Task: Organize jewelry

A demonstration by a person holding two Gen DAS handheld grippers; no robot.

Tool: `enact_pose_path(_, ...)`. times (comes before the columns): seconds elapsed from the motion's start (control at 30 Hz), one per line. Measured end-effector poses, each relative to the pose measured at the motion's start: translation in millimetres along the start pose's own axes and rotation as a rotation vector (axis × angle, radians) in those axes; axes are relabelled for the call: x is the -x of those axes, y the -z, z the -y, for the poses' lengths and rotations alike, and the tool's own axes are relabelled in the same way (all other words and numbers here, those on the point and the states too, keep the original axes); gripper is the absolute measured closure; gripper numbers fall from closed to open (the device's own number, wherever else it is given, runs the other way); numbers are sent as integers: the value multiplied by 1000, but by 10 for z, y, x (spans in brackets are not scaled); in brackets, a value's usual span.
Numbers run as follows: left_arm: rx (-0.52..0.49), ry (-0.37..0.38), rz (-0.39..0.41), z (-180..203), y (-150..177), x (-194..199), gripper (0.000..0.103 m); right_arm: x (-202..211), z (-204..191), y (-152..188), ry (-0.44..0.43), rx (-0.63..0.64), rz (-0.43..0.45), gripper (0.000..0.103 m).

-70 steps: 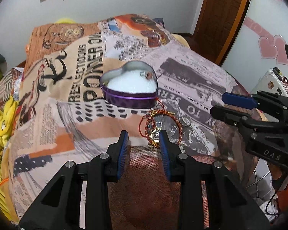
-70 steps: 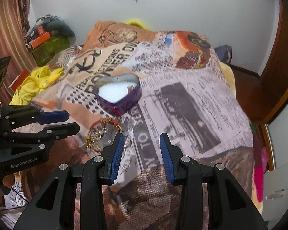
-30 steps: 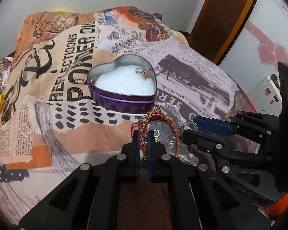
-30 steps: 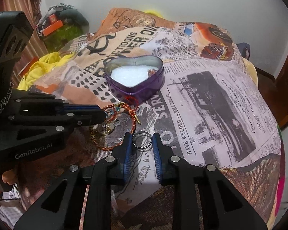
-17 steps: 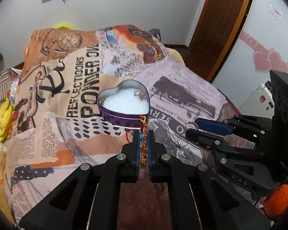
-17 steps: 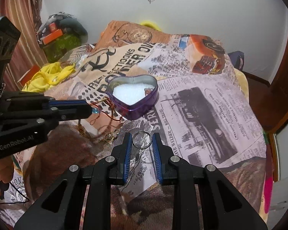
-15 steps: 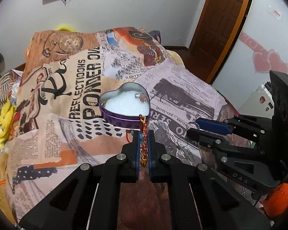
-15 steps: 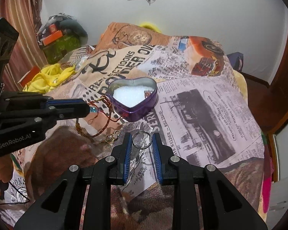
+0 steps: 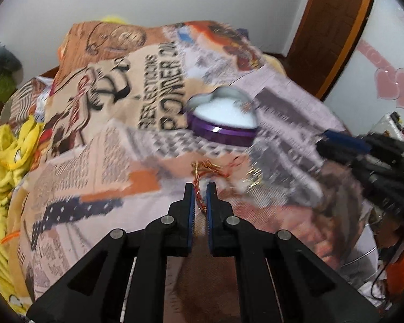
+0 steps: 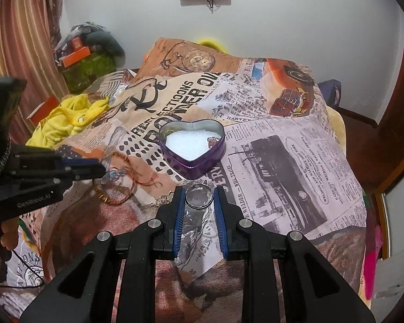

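The bedspread (image 10: pixel 296 140) carries the heart-shaped tin (image 10: pixel 192 145), open, with a small ring-like piece on its white padding; judged from this, sorting is partly done. The left gripper (image 9: pixel 199 188) pinches the red-gold thread bracelet (image 9: pixel 202 172), clear of the tin. The right gripper (image 10: pixel 198 196) clamps a silver ring (image 10: pixel 198 196) just short of the tin. Both pieces remain to be placed; small gold items (image 10: pixel 164 199) lie loose nearby.
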State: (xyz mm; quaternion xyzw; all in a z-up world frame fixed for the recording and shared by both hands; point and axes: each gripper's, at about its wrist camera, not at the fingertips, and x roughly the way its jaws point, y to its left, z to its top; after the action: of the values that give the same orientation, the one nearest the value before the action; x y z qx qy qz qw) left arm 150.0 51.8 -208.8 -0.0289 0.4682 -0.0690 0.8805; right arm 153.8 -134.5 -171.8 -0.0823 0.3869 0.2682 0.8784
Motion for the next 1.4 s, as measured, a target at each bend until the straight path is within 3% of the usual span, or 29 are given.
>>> enact_pose_path(0.1,9,-3,-18,-78,60,-15,97,-9,-4,8,-2,2,-4,83)
enact_pose_path(0.23,9,-5,-2,-95,25,21,89,-43,1,10,-4,1,-10,83)
enact_pose_path(0.43,-21,6,-1,22,-133,-61,89,-43,36,9,-2,-8,-10,83)
enact_pose_path(0.87,-153,21,-110,331,-334,-678,89,-117,170,30,-2,-29,-30,83)
enact_pose_path(1.03,-147,41,-109,320,-341,-756,89,-165,220,28,-6,-40,-38,83)
enact_pose_path(1.23,-168,4,-83,339,-310,-733,99,-185,231,29,-9,-44,-43,83)
enact_pose_path(1.4,-131,23,-61,299,-293,-607,99,-164,229,21,-8,-43,-37,83)
